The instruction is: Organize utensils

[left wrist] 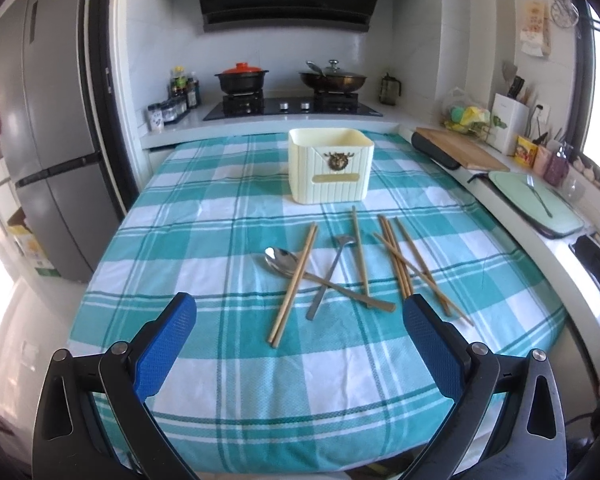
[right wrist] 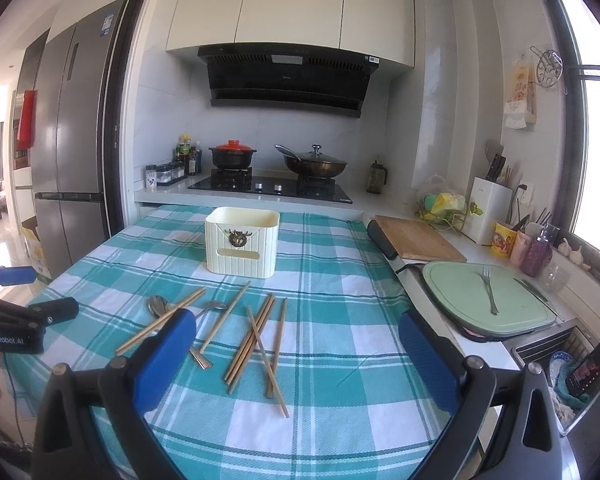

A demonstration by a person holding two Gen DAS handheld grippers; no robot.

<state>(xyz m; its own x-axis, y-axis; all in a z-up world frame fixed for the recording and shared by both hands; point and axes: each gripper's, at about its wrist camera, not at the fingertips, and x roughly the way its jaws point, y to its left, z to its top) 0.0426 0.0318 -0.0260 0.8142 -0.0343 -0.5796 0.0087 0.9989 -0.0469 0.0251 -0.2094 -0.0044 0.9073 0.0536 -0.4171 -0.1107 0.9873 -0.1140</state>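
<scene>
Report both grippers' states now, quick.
Left gripper: open, holding nothing, above the tablecloth.
Right gripper: open, holding nothing, above the chopsticks.

Left wrist camera sits low behind the left tool [left wrist: 300, 312], looking forward across the checked surface [left wrist: 220, 208] toward the stove [left wrist: 292, 106], fairly near the chopsticks [left wrist: 294, 284] and spoon [left wrist: 280, 260]. Right wrist camera rides behind the right tool [right wrist: 298, 332], a touch higher and further right, facing the same way, taking in more of the cabinets [right wrist: 292, 0] and the side counter [right wrist: 420, 236]. Both views share the surface [right wrist: 340, 280], the cream holder [left wrist: 330, 170] [right wrist: 242, 244], the chopsticks [right wrist: 256, 340], the stove [right wrist: 272, 188] and the fridge [left wrist: 52, 140] [right wrist: 76, 140]. The right view catches the left tool [right wrist: 28, 296] at its left edge.
</scene>
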